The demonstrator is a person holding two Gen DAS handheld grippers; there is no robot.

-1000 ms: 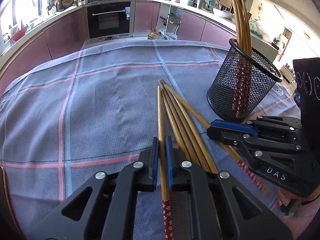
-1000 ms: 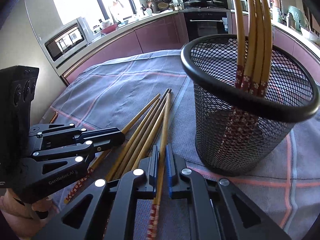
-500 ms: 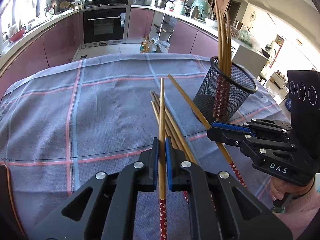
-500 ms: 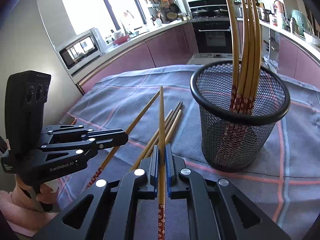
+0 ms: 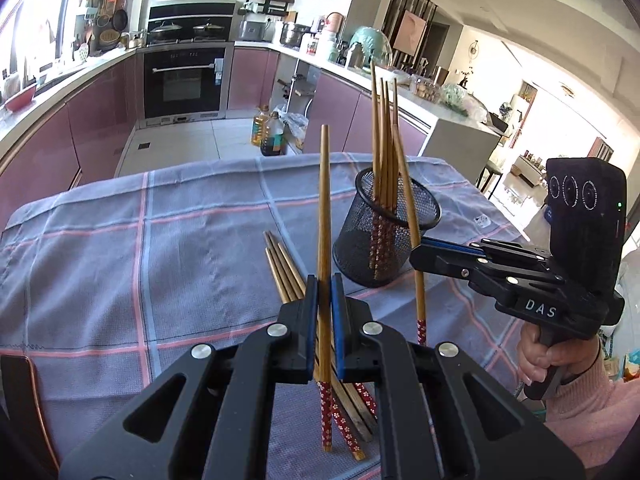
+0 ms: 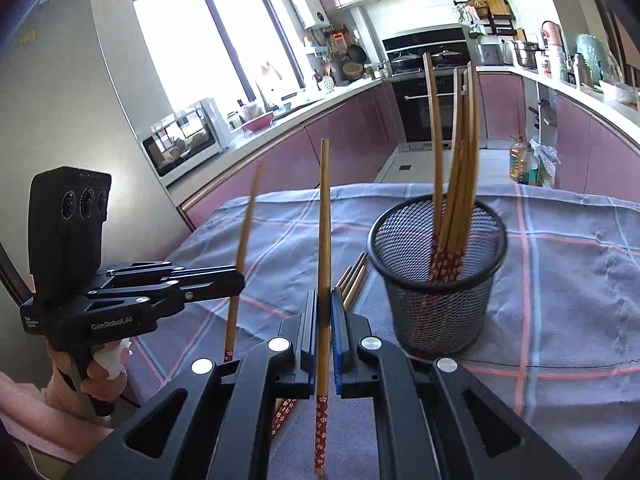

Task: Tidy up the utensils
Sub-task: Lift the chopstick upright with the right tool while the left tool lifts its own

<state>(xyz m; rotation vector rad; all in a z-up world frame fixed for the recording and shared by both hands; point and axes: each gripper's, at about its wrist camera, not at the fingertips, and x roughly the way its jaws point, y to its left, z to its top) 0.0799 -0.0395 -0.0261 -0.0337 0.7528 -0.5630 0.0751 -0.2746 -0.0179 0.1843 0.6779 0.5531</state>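
My left gripper [image 5: 324,280] is shut on one bamboo chopstick [image 5: 323,208], held off the cloth with its thin tip up and its red flowered end below the jaws. My right gripper [image 6: 325,296] is shut on a second chopstick [image 6: 324,220] in the same way. Each shows in the other's view: the right gripper [image 5: 417,255] beside the black mesh cup [image 5: 384,248], the left gripper [image 6: 239,282] to the left of the cup [image 6: 436,312]. Several chopsticks [image 6: 456,184] stand in the cup. A few loose chopsticks [image 5: 282,268] lie on the cloth beneath.
A blue-grey plaid cloth [image 5: 160,260] covers the table. A person's hand in a pink sleeve [image 5: 560,364] holds the right gripper's handle. Beyond the far table edge are kitchen counters, an oven [image 5: 184,80], oil bottles on the floor [image 5: 268,132] and a microwave [image 6: 184,144].
Both grippers rose from the pile, each carrying one chopstick off the cloth. The held sticks swung from lying flat to nearly upright. The cup now looks farther away.
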